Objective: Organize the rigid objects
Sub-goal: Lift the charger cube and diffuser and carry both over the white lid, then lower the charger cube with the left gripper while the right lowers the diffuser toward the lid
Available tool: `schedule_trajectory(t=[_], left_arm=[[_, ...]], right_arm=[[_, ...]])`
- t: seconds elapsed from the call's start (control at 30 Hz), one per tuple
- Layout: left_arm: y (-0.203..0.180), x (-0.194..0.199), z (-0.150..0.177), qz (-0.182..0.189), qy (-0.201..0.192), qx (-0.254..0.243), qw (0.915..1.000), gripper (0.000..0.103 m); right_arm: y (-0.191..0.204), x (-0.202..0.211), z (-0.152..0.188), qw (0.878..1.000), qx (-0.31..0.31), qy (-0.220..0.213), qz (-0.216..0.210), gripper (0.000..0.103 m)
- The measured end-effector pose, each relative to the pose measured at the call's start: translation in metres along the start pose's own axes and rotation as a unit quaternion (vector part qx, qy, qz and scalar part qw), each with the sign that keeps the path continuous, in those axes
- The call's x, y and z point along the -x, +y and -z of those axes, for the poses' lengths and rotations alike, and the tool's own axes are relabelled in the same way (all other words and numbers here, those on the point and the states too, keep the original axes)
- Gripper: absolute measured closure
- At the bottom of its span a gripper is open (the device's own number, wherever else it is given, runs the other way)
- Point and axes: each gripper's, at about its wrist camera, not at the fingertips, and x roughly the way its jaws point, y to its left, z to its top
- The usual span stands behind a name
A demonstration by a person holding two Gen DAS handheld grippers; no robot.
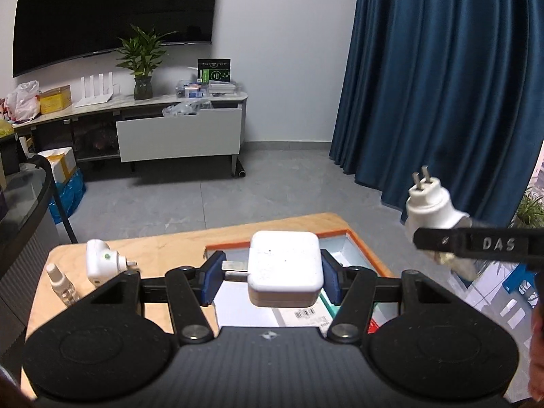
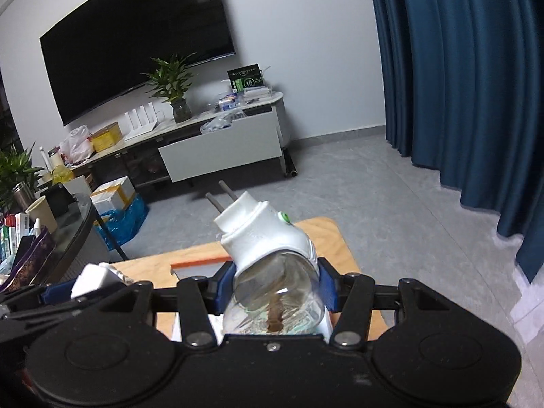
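My left gripper [image 1: 270,278] is shut on a white square power adapter [image 1: 285,268] and holds it above an orange-rimmed box [image 1: 360,243] on the wooden table [image 1: 163,248]. My right gripper [image 2: 275,289] is shut on a white plug-in mosquito repeller with a clear liquid bottle [image 2: 272,255], prongs pointing up and away. The repeller also shows at the right of the left wrist view [image 1: 430,204]. The adapter shows at the left of the right wrist view [image 2: 93,280].
A second white plug-in repeller [image 1: 100,260] and a small clear spray bottle [image 1: 61,284] stand on the table's left. Papers and packets [image 1: 299,316] lie inside the box. A dark glass table [image 2: 68,238] stands left. A blue curtain [image 1: 442,85] hangs right.
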Motion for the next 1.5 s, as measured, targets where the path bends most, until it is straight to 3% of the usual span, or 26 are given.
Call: schedule_trajectory(t=[0.43, 0.8, 1.5], left_arm=[[-0.003, -0.005, 0.001, -0.032, 0.021, -0.011, 0.9992, 0.044], [0.003, -0.007, 0.012, -0.046, 0.048, 0.013, 0.9977, 0.044], [0.004, 0.000, 0.019, -0.020, 0.048, 0.028, 0.9983, 0.044]], right_arm=[[0.011, -0.016, 0.024, 0.999, 0.032, 0.022, -0.012, 0.041], [0.017, -0.017, 0.028, 0.999, 0.031, 0.024, -0.005, 0.041], [0.019, -0.006, 0.035, 0.999, 0.028, 0.029, 0.011, 0.041]])
